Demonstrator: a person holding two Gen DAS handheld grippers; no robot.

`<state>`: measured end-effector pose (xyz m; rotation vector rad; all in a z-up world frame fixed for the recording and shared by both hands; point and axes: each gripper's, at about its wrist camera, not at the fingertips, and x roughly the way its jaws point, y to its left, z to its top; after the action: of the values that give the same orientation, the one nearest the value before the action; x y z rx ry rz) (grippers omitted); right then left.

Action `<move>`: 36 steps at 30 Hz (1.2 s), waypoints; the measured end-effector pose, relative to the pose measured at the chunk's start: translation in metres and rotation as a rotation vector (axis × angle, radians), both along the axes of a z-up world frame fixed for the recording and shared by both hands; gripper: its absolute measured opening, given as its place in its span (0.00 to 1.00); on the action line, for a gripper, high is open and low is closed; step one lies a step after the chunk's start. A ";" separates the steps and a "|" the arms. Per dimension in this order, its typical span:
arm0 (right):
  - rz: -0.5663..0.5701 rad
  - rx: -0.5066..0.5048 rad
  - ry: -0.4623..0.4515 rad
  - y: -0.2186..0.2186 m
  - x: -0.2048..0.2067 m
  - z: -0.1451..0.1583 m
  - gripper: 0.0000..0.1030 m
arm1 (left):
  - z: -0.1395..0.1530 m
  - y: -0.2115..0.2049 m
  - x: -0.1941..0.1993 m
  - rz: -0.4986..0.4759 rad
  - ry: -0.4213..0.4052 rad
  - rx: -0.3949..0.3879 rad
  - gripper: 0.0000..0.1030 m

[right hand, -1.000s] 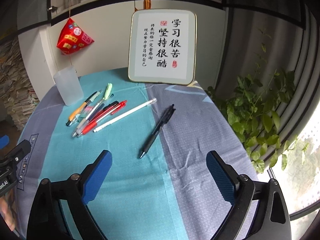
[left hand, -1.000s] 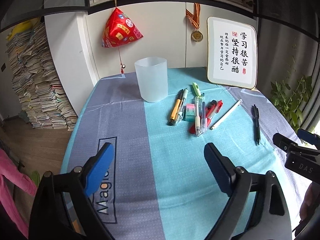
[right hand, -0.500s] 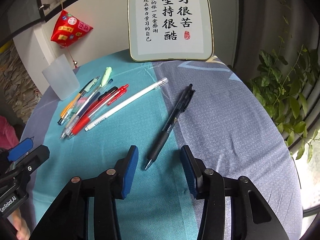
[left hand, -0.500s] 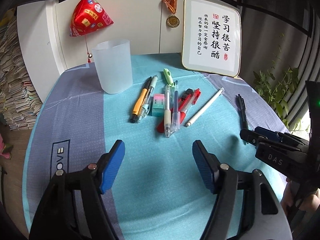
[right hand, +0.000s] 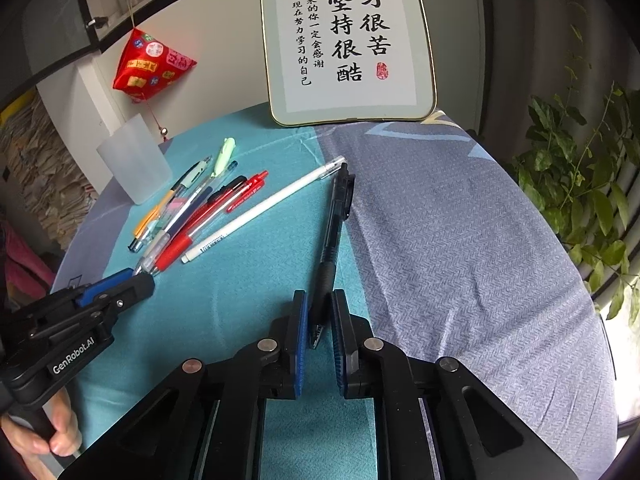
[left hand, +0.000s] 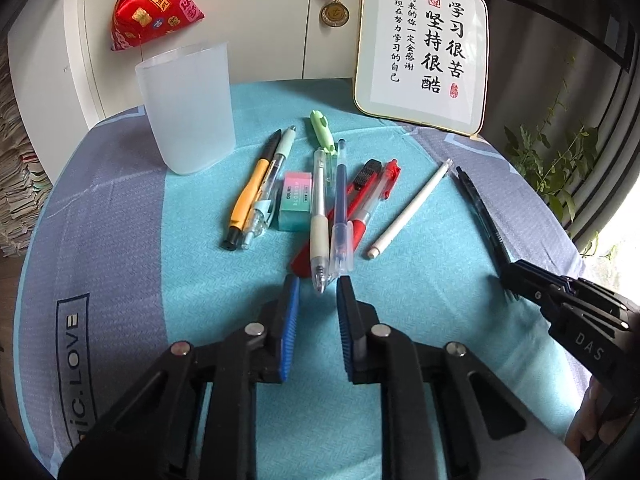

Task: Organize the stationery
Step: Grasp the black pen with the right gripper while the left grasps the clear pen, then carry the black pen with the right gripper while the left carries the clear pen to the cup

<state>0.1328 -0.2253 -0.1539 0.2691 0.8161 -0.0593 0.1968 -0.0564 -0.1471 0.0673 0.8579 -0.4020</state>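
Note:
Several pens lie in a heap on the blue tablecloth: an orange pen [left hand: 247,196], a teal eraser [left hand: 295,201], a white-grip pen [left hand: 319,232], a blue pen [left hand: 341,216], a red pen [left hand: 370,208] and a white pen [left hand: 408,210]. A frosted cup [left hand: 188,108] stands upright at the back left. My left gripper [left hand: 318,298] is narrowly open, its jaws just short of the white-grip pen's tip. My right gripper [right hand: 319,318] has its pads on both sides of the tip end of a black pen [right hand: 334,236] that lies on the cloth, with small gaps showing.
A framed calligraphy board [left hand: 424,48] leans at the table's back. A red pouch [left hand: 154,2] and a medal [left hand: 335,12] hang on the cabinet. A plant [right hand: 580,184] stands past the right edge. Paper stacks [right hand: 36,168] are at the left.
Both grippers have moved forward and down to the table and narrowed. The left has reached the white-grip pen's tip. The right's jaws have come around the black pen's tip.

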 end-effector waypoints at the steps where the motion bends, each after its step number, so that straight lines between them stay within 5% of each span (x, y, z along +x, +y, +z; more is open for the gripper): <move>1: 0.000 0.005 -0.001 -0.001 0.000 0.000 0.12 | 0.000 -0.001 0.002 -0.001 -0.003 -0.007 0.16; 10: 0.001 0.047 -0.012 -0.006 -0.002 -0.001 0.12 | -0.001 -0.001 0.012 -0.009 0.020 -0.046 0.08; 20: -0.031 0.049 -0.044 -0.015 -0.018 0.006 0.11 | 0.037 0.003 -0.022 -0.014 -0.128 -0.033 0.07; 36: -0.049 0.053 -0.226 -0.021 -0.059 0.075 0.11 | 0.094 0.041 -0.042 0.043 -0.243 -0.119 0.06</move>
<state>0.0742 -0.2464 -0.0791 0.3396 0.5871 -0.0522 0.1553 -0.0159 -0.0527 -0.0127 0.5939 -0.3952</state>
